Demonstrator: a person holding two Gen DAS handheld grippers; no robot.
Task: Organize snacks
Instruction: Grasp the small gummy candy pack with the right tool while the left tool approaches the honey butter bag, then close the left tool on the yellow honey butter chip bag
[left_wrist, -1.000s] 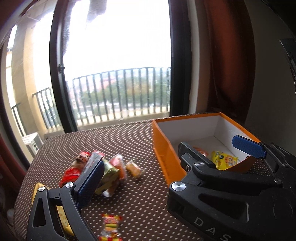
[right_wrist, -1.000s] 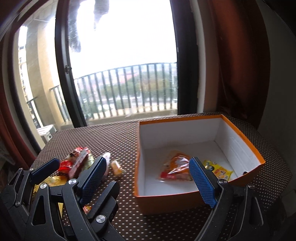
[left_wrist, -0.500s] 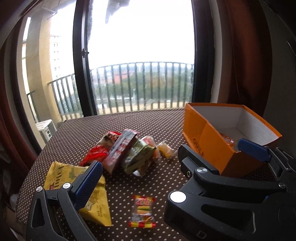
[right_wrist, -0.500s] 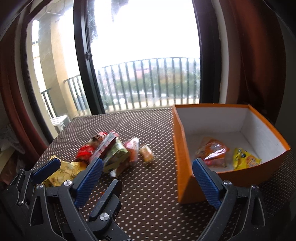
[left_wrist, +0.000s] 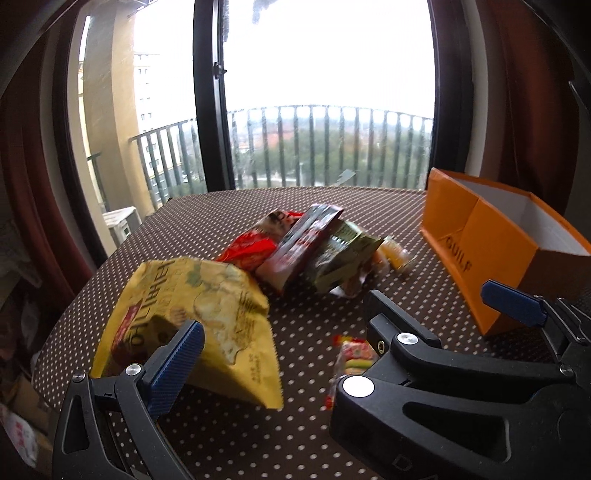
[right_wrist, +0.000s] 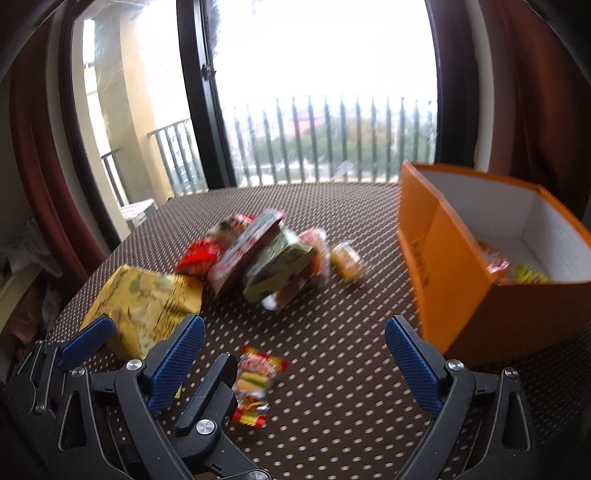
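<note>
A yellow chip bag (left_wrist: 192, 306) lies near my left gripper's left fingertip. Behind it is a pile: a red pack (left_wrist: 251, 251), a dark red box (left_wrist: 299, 243), a green pack (left_wrist: 343, 258) and a small orange snack (left_wrist: 393, 254). A small striped candy (right_wrist: 255, 376) lies alone on the cloth. My right gripper (right_wrist: 295, 363) is open just to its right, with nothing held. My left gripper (left_wrist: 345, 334) is open and empty, and its fingers interleave with the right one's. The orange box (right_wrist: 454, 266) stands at the right, with a red-orange pack (right_wrist: 495, 262) and a yellow pack (right_wrist: 532, 275) inside.
The brown dotted tablecloth (left_wrist: 258, 443) covers a table whose left edge drops off beside the yellow chip bag. A window with a balcony railing (left_wrist: 332, 147) stands behind the table. Red curtains (right_wrist: 535, 92) hang at both sides. Clutter sits low at the far left.
Both grippers have swung left and lower, from over the orange box toward the snack pile. The box now sits at the right of both views. The right jaws stand slightly wider.
</note>
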